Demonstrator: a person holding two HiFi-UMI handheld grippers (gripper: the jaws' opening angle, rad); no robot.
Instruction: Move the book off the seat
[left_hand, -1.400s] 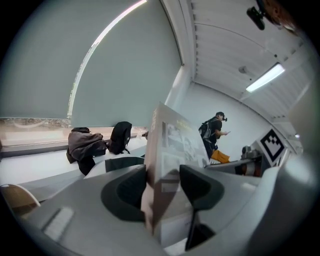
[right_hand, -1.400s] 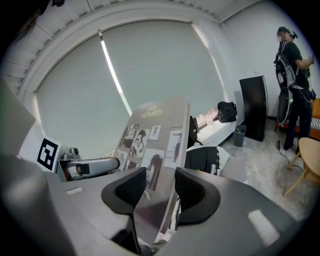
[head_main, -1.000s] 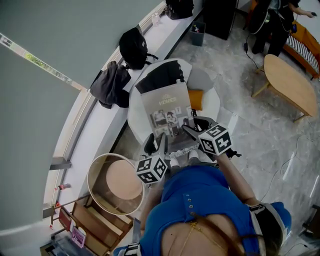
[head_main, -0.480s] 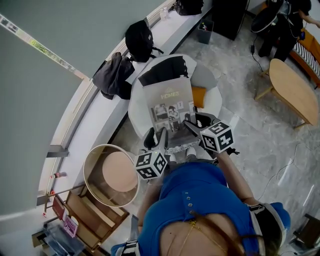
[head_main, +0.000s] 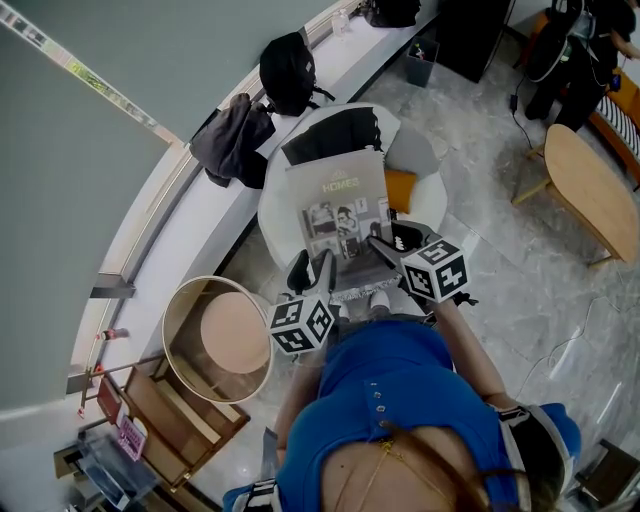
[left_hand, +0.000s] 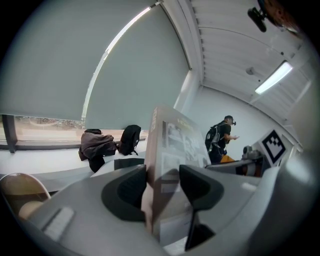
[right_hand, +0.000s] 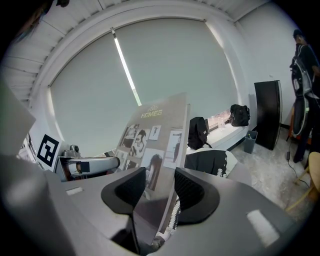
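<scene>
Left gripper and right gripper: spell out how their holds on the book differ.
The left gripper clamps the book near its lower left corner; the right gripper clamps its lower right edge. In the head view the right gripper's jaws slant across the cover, while the left gripper's point roughly along the edge. Both are shut on the book, over the white seat.

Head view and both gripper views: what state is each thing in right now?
book: closed, tilted up, clamped at its near edge by both grippers.
left gripper: shut on the book.
right gripper: shut on the book.
backpack: standing on the ledge.
</scene>
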